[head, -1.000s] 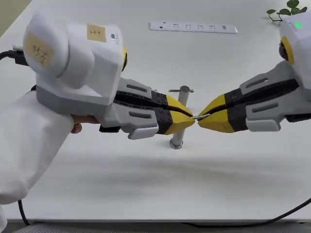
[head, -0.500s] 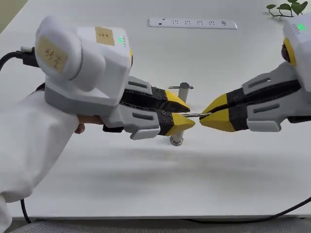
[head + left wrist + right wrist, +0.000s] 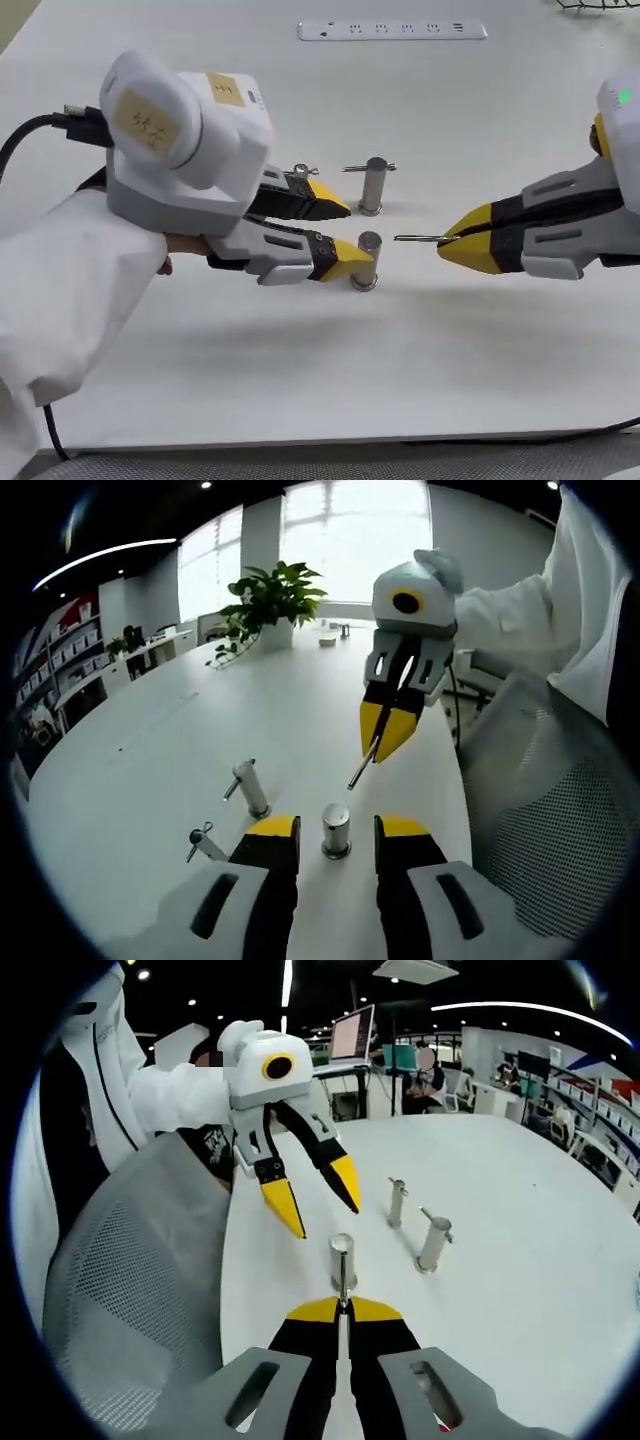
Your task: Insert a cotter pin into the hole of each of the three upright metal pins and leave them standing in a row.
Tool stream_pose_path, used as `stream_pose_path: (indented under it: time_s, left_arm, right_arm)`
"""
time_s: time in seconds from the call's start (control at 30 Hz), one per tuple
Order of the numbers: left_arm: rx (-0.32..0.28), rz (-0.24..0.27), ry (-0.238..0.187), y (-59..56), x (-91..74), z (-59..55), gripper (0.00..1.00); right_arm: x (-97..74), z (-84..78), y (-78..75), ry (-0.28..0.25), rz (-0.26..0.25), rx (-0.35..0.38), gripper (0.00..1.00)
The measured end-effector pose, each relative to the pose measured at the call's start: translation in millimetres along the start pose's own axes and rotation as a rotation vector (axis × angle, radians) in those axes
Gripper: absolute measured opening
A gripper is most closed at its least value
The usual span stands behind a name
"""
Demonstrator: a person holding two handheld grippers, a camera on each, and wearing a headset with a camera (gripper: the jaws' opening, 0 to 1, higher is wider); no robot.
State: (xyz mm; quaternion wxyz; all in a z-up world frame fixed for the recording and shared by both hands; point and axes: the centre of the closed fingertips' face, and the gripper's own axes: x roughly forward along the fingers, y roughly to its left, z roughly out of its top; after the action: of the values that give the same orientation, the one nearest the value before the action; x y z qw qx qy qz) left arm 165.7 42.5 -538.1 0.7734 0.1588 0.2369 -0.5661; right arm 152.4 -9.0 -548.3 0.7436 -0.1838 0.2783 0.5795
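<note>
Three upright metal pins stand on the white table. The near pin (image 3: pixel 368 262) has a bare top and stands just ahead of my left gripper (image 3: pixel 350 235), which is open, its jaws either side of that pin (image 3: pixel 335 830). The middle pin (image 3: pixel 375 185) and the far pin (image 3: pixel 300 172) each carry a cotter pin; the far one is partly hidden behind the left gripper. My right gripper (image 3: pixel 445 242) is shut on a loose cotter pin (image 3: pixel 420 238), held level and pointing at the near pin (image 3: pixel 342 1258), a short gap away.
A white power strip (image 3: pixel 392 31) lies at the table's far side. A black cable (image 3: pixel 40 130) runs off the left gripper. The table's front edge (image 3: pixel 330 438) is close below. A potted plant (image 3: pixel 270 595) stands at the table's far end.
The left gripper has opened and let go of the cotter pin, then dropped back to straddle the near pin. The right gripper has kept the cotter pin and drawn away to the right.
</note>
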Motion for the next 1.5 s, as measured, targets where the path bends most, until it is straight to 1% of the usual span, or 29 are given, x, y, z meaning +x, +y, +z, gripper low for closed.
stream_pose_path:
  time_s: [0.1, 0.23, 0.33, 0.4, 0.57, 0.6, 0.63, 0.8, 0.9, 1.0, 1.17, 1.2, 1.3, 1.33, 1.5]
  left_arm:
    - [0.0, -0.005, 0.019, 1.0, 4.5, -3.8, 0.25]
    - [0.002, -0.014, 0.032, -0.3, 8.8, -5.2, 0.21]
    - [0.009, -0.02, 0.052, -1.0, 12.9, -7.8, 0.21]
    - [0.008, -0.027, 0.056, -1.9, 14.1, -8.1, 0.2]
    - [0.013, -0.033, 0.057, -2.0, 16.3, -7.2, 0.11]
    - [0.005, -0.04, 0.059, -2.8, 17.0, -6.8, 0.1]
    - [0.004, -0.036, 0.06, -2.3, 17.1, -6.9, 0.1]
    - [0.008, -0.042, 0.063, -3.2, 17.6, -7.1, 0.1]
    - [0.01, -0.045, 0.064, -3.5, 17.3, -6.9, 0.1]
    - [0.011, -0.046, 0.067, -3.7, 17.4, -7.0, 0.1]
    - [0.016, -0.046, 0.073, -4.3, 18.4, -7.5, 0.1]
    - [0.016, -0.047, 0.075, -3.4, 18.9, -8.3, 0.1]
    - [0.023, -0.047, 0.079, -3.3, 19.6, -7.5, 0.1]
    - [0.024, -0.049, 0.08, -4.8, 20.1, -6.9, 0.1]
    - [0.028, -0.049, 0.08, -4.8, 20.1, -7.3, 0.1]
  right_arm:
    - [2.0, -0.1, 1.6, 0.001, 0.004, 0.0, 0.0]
    - [6.0, -0.8, 0.3, -0.013, 0.01, 0.004, 0.0]
    - [9.2, 0.2, -0.6, -0.021, 0.019, 0.005, 0.0]
    - [10.1, 1.6, -0.2, -0.027, 0.022, 0.008, 0.0]
    - [12.6, 1.1, -0.5, -0.034, 0.03, 0.011, 0.0]
    - [13.5, 0.5, -0.4, -0.032, 0.034, 0.009, 0.0]
    - [13.6, 0.2, 0.1, -0.031, 0.037, 0.01, 0.0]
    - [16.3, 0.8, -1.1, -0.028, 0.045, 0.005, 0.0]
    - [18.5, -1.5, -3.7, -0.015, 0.044, -0.004, 0.0]
    - [22.5, -3.3, -3.8, 0.003, 0.049, -0.018, 0.0]
    - [31.9, -3.4, -2.5, 0.014, 0.067, -0.031, 0.0]
    - [35.9, -2.0, -0.6, 0.018, 0.077, -0.044, 0.0]
    - [41.1, 1.6, 2.6, 0.028, 0.085, -0.073, 0.0]
    - [42.0, 2.4, 3.7, 0.029, 0.088, -0.082, 0.0]
    - [44.6, 5.6, 1.6, 0.038, 0.091, -0.094, 0.0]
